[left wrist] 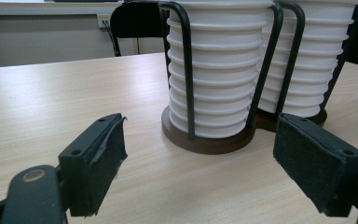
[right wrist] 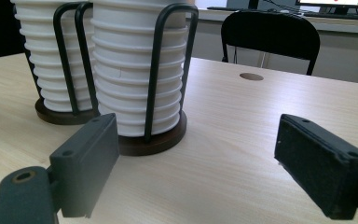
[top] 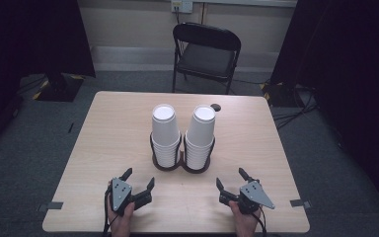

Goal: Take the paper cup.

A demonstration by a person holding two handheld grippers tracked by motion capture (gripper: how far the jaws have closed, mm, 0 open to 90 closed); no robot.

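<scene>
We hold both tools low over the near edge of the pale wood-grain table (top: pixel 108 128), and each stands spread wide with nothing between its pads. The left gripper (top: pixel 139 179) sits near the left stack, the right gripper (top: pixel 231 177) near the right one, both apart from the holder and pointing toward it.

The two stacks of white ribbed paper cups (top: pixel 165 133) (top: pixel 200 133) stand upside down, side by side at the middle of the table, each inside a loop of the black wire cup holder with its dark round wooden base (top: pixel 180 165). The stacks rise well above the wire loops. A black folding chair (top: pixel 206 52) stands beyond the far edge.

We judge the step in hand to be the approach to a top cup. To do it well we should lift a gripper up to the part of a stack that clears the wire, come in level, and close across the top cup's wall only, lightly, since thin paper crushes. From the gripper views we cannot quite tell how tightly the cups nest, so the other gripper may need to steady the stack or base while we pull straight up.
</scene>
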